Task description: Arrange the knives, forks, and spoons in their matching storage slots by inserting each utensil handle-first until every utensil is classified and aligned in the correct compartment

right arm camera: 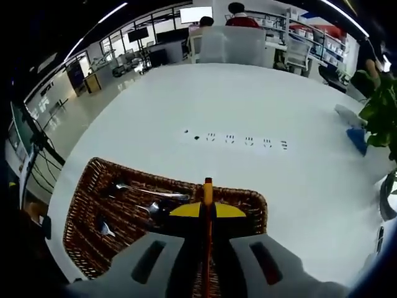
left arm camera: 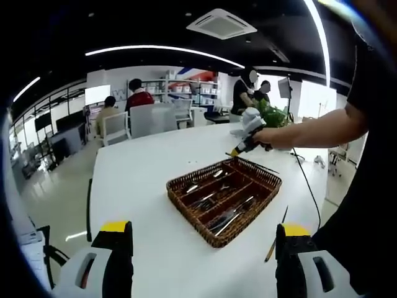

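1. Flanking the bottom of the left gripper view, the left gripper (left arm camera: 205, 261) had its yellow-tipped jaws spread wide apart with nothing between them, above a white table (left arm camera: 136, 180).
2. At centre sat a wicker tray (left arm camera: 224, 198), its slots holding several metal utensils (left arm camera: 231, 218).
3. Right of the tray, a brown-handled utensil (left arm camera: 276, 234) lay loose on the table, near the left gripper's right jaw.
4. Farther right, a person's hand (left arm camera: 267, 138) held the right gripper (left arm camera: 236, 151) just above the tray's far edge.
5. Seen from the right gripper view, the right gripper's jaws were pressed on a thin orange-brown handle (right arm camera: 207, 205) over the tray (right arm camera: 87, 205), where spoons (right arm camera: 149, 194) lay.
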